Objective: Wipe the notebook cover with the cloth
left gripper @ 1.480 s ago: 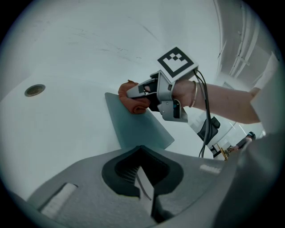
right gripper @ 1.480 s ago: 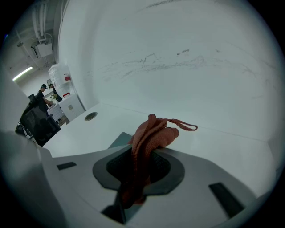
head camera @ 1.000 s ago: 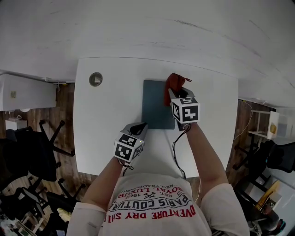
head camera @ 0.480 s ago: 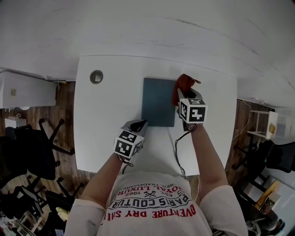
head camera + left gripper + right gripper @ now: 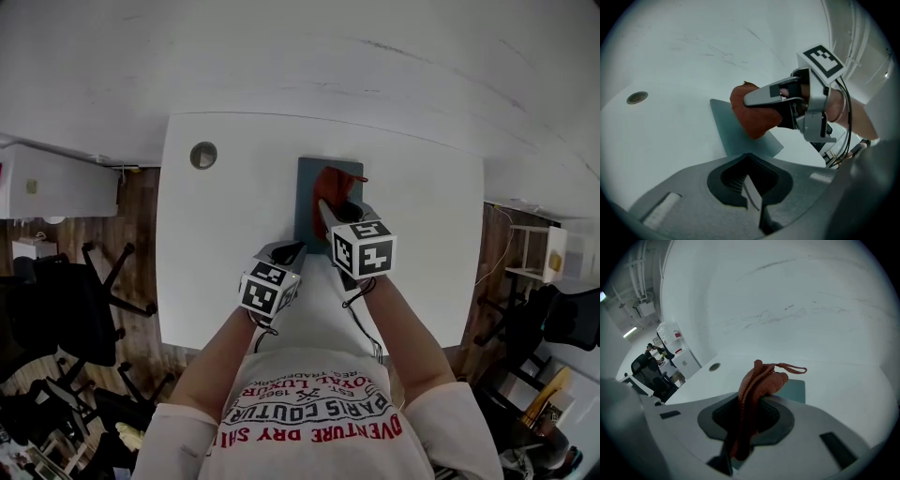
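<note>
Wiping: right hand-held gripper (image 5: 328, 203) is gripping cloth (image 5: 330, 182) on notebook (image 5: 307, 211) mid-frame; left hand-held gripper (image 5: 289, 250) clenched, empty; next stroke needs pressure

The tabletop (image 5: 206, 244) is lit brightly and evenly, with only soft shadows cast. Edges are bent by fisheye distortion, and the gripper views are ringed in black.
</note>
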### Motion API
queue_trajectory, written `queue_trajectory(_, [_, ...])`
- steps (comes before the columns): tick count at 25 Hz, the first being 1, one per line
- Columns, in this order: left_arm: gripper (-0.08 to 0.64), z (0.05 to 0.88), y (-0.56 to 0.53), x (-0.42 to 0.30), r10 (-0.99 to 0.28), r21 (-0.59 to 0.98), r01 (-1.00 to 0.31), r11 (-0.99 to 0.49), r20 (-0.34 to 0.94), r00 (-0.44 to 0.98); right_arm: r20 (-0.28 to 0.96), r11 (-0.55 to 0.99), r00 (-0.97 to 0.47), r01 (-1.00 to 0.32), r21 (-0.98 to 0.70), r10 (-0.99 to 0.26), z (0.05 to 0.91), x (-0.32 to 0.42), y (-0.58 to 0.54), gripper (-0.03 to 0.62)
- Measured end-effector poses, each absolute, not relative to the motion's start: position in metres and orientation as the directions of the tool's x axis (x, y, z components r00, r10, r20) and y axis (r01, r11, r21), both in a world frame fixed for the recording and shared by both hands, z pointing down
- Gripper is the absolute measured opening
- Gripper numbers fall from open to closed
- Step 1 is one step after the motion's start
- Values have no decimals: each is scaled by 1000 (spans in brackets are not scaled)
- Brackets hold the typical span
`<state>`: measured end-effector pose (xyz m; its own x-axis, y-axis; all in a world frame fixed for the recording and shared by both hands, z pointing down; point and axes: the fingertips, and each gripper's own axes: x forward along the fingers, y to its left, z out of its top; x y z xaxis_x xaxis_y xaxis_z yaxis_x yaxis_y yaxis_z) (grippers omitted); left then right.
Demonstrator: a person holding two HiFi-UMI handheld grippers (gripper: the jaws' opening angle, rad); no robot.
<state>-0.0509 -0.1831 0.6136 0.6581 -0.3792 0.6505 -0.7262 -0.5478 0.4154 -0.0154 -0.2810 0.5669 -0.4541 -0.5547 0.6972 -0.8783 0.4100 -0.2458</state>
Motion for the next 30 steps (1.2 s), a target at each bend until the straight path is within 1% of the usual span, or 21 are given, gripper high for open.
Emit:
queue_trajectory(5, [9,615,-183,-50,-375,419,-725,-546,652,659,702,461,-510,-840,-285,-496,581,-53,-269,83])
queue_trajectory(10, [9,614,-181,-51,-381,408,-727,-552,652,655,726,439,-509,-843,-312,-461,600,-60,-267,83])
queue_trajectory(15, [9,614,-182,-53,-375,420,-726,-545,652,659,737,454,-499,-842,-291,-455,605,-52,-268,87])
queue_trajectory(30, [9,614,-182,-52,-373,420,-727,-544,654,658,734,384,-474,-871,-307,-487,608,3,-264,112])
